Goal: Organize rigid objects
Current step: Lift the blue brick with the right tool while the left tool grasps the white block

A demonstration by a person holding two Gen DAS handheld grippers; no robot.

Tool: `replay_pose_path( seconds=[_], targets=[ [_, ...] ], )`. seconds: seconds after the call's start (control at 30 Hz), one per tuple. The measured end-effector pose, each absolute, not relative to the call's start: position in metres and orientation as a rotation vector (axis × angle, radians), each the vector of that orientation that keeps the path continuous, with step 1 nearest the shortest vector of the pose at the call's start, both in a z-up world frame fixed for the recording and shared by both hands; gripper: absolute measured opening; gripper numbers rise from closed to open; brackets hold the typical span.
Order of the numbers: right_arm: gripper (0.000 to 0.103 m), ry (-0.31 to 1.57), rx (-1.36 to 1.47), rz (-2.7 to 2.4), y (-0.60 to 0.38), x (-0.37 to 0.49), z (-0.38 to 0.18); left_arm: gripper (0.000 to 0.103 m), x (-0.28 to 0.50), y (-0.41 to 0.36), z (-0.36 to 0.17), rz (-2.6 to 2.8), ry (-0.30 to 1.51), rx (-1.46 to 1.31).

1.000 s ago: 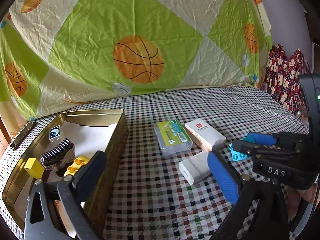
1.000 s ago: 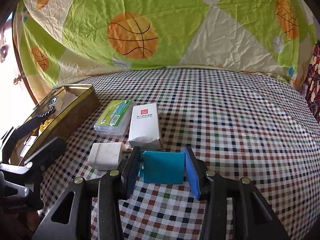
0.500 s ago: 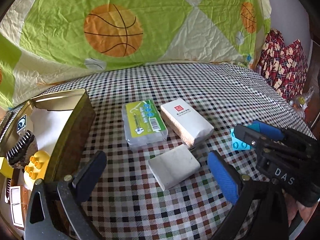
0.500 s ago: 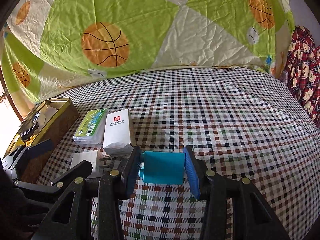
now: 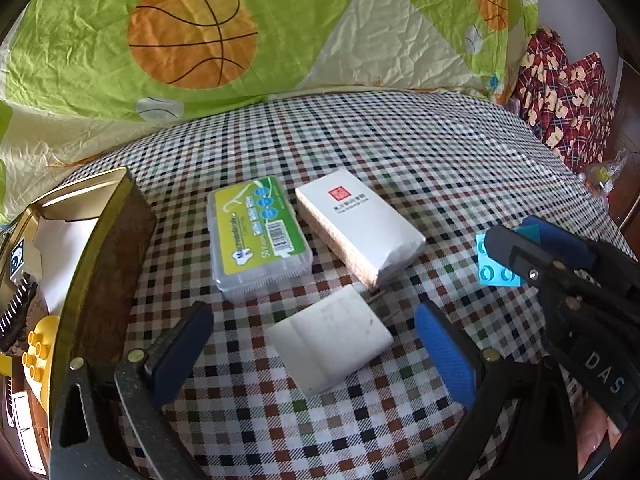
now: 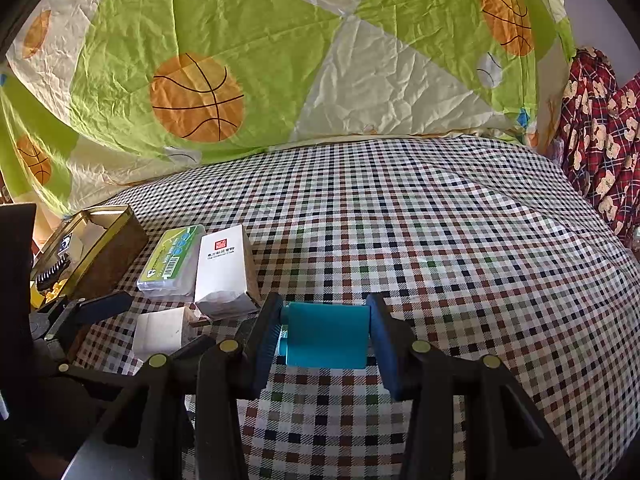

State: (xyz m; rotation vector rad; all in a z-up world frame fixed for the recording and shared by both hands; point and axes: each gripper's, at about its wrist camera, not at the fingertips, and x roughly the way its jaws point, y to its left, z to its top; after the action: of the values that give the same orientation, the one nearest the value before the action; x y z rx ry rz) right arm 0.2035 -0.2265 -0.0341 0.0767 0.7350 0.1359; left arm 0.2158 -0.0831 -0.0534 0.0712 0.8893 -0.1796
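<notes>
My left gripper [image 5: 316, 344] is open, its two blue pads on either side of a small white block [image 5: 330, 346] lying on the checked cloth, without touching it. Behind the block lie a clear case with a green label [image 5: 258, 232] and a white box with a red seal [image 5: 360, 226]. My right gripper [image 6: 326, 334] is shut on a blue toy brick [image 6: 328, 334], which also shows at the right of the left wrist view as the blue brick [image 5: 496, 268]. A gold tin [image 5: 100, 240] at the left holds a yellow brick [image 5: 40, 350] and a black comb [image 5: 16, 312].
A green and cream sheet with basketball prints [image 6: 280, 60] hangs behind the table. Red patterned fabric [image 6: 600, 152] lies at the far right. The checked cloth [image 6: 440, 220] stretches bare to the right of the objects.
The left gripper has swung right, away from the tin, and dropped toward the white block, which now lies between its open fingers. The right gripper keeps its hold on the blue brick.
</notes>
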Motion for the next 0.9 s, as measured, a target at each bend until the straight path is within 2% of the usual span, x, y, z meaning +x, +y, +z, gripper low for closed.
replay_pose_path(
  seconds=[0.07,0.13,0.17,0.3,0.63,0.9],
  targets=[
    [0.046,0.734,0.069,0.138,-0.225,0.203,-0.034,0.101,0.216,-0.081,-0.054,-0.181,0.894,0.058],
    [0.046,0.734,0.066,0.144,-0.224,0.203,-0.034,0.092,0.217,-0.079,-0.056,-0.186,0.91,0.048],
    [0.046,0.733,0.066,0.142,-0.224,0.203,-0.034,0.076,0.218,-0.079,-0.059,-0.192,0.927,0.043],
    [0.046,0.724,0.069,0.142,-0.225,0.202,-0.033,0.058,0.214,-0.078,-0.057,-0.202,0.913,0.039],
    [0.046,0.698,0.064,0.143,-0.225,0.198,-0.03,0.058,0.206,-0.062,-0.053,-0.247,0.882,-0.052],
    [0.046,0.645,0.043,0.143,-0.222,0.19,-0.024,0.058,0.186,-0.05,-0.037,-0.224,0.75,-0.073]
  ],
)
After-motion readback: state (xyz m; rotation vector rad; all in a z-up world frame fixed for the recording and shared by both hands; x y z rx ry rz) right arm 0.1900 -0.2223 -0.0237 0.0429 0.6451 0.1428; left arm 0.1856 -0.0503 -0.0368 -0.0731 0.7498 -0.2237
